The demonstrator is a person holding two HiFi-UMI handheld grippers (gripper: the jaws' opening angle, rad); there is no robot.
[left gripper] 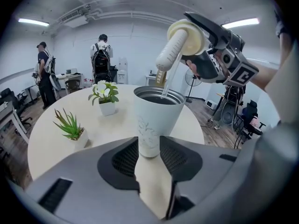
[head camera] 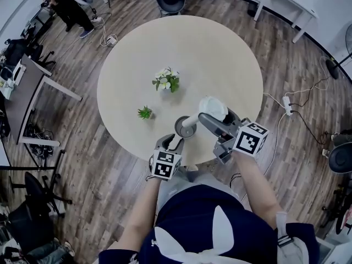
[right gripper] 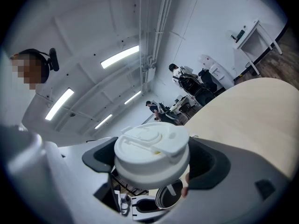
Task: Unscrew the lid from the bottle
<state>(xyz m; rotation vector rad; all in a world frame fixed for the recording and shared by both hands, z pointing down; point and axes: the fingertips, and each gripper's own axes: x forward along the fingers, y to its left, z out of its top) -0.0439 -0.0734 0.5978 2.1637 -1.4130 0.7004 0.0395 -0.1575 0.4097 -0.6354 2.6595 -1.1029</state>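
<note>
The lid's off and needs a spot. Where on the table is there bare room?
The far half of the table, beyond the flower pot, is bare; so is the right side beside that pot. The near edge is crowded: small plant, bottle, left gripper, right gripper with the lid.

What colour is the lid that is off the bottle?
White; the lid shows best in the right gripper view.

The head view looks steeply down from above the table's (head camera: 220, 54) near edge, while both gripper views sit close at that edge, sharing its top, left behind the bottle (left gripper: 154, 120), right behind the lid (right gripper: 152, 155).
</note>
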